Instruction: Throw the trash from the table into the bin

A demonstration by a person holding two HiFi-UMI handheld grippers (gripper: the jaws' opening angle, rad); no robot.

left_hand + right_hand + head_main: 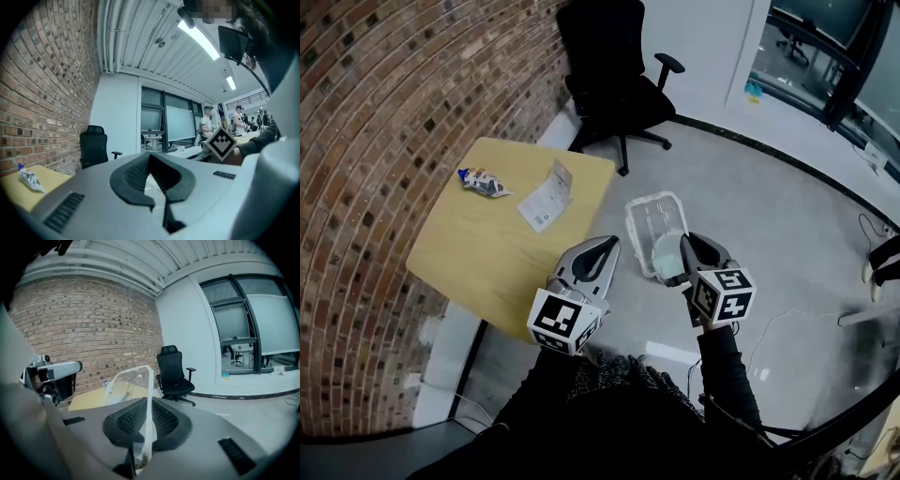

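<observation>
Ahead of me on the table [478, 267], a wrapper [484, 182] lies near the far left corner, with a paper packet [546, 197] to its right and a chair [614, 80] behind.

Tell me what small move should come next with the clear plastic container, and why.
Probably keep the right claw shut on the clear plastic container and turn to look for the bin. The container is already off the table and over the floor, and no bin shows in any view.

Your right gripper [149, 402] has its jaws pressed together on the rim of a clear, thin-walled plastic container [130, 384]. Beyond it you face a pale yellow wooden table [82, 400], a red brick wall [84, 319] and a black office chair [174, 376].
</observation>
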